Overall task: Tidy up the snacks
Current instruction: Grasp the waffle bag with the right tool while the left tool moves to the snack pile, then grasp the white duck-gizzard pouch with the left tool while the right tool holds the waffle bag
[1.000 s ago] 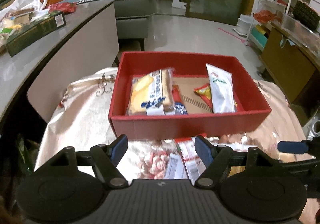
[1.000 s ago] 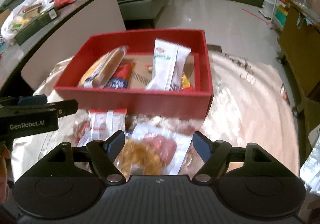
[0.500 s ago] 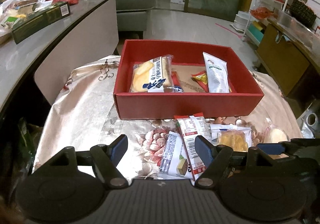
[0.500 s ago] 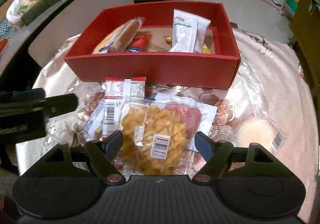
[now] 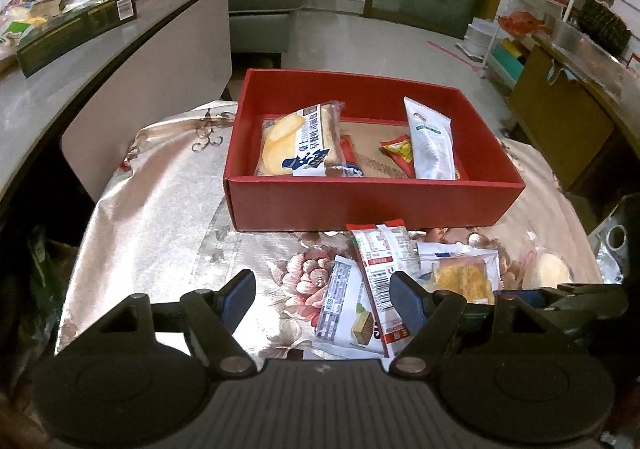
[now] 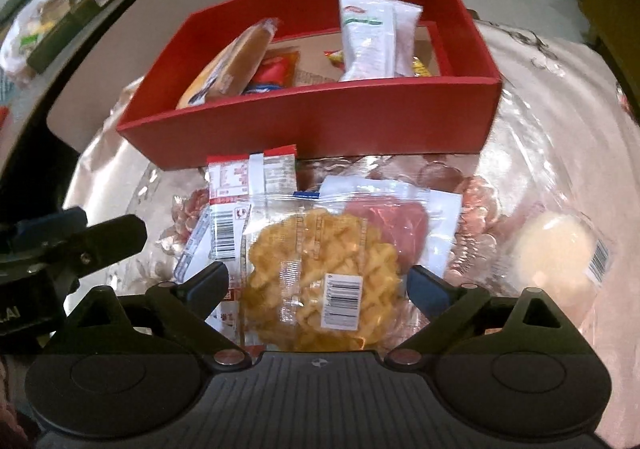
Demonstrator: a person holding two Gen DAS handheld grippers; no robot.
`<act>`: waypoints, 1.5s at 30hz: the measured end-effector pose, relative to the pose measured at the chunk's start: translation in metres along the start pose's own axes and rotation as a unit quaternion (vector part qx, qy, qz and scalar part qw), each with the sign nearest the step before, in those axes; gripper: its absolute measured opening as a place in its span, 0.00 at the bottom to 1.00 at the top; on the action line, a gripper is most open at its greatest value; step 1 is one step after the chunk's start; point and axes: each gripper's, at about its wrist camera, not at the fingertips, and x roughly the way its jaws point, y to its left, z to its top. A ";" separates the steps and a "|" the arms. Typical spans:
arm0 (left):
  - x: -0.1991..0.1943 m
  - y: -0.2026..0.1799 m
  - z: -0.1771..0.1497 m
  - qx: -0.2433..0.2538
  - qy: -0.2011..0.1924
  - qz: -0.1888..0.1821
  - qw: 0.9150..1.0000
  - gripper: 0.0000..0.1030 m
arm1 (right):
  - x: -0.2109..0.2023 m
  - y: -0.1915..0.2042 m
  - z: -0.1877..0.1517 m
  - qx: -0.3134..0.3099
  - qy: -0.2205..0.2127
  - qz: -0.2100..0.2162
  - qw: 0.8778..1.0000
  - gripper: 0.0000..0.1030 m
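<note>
A red box (image 5: 376, 205) (image 6: 320, 121) stands on the table and holds a bread pack (image 5: 300, 143), a white pouch (image 5: 432, 141) (image 6: 370, 37) and small red packets. In front of it lie loose snacks: a red-and-white bar pack (image 5: 378, 257) (image 6: 234, 205), a wafer pack (image 5: 344, 309), a clear bag of yellow crisps (image 6: 320, 277) (image 5: 464, 275) and a pale round bun (image 6: 556, 249). My right gripper (image 6: 318, 281) is open, its fingers on either side of the crisps bag. My left gripper (image 5: 322, 291) is open and empty above the wafer pack.
A shiny floral cloth (image 5: 160, 217) covers the small table. A grey counter (image 5: 60, 65) with a green box and bags runs along the left. A wooden cabinet (image 5: 560, 117) stands on the right, a sofa at the back.
Both grippers have pulled back from the box and the loose snacks have come into view. The right gripper has dropped closer around the crisps bag. Both stay open.
</note>
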 end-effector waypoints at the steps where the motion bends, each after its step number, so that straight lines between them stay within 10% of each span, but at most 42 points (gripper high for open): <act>1: 0.000 0.001 0.000 0.000 0.001 0.001 1.000 0.65 | 0.003 0.003 -0.001 -0.008 0.001 -0.005 1.000 0.93; 26: 0.044 -0.006 -0.028 0.055 0.082 -0.087 0.991 0.65 | -0.076 -0.036 -0.035 -0.001 -0.039 0.041 0.998 0.81; 37: 0.005 -0.024 -0.093 0.123 0.186 -0.140 0.965 0.65 | -0.088 -0.038 -0.033 -0.001 -0.051 0.072 0.996 0.82; 45: -0.015 -0.037 -0.088 0.160 0.128 -0.095 0.974 0.65 | -0.099 -0.043 -0.034 0.003 -0.063 0.083 0.995 0.82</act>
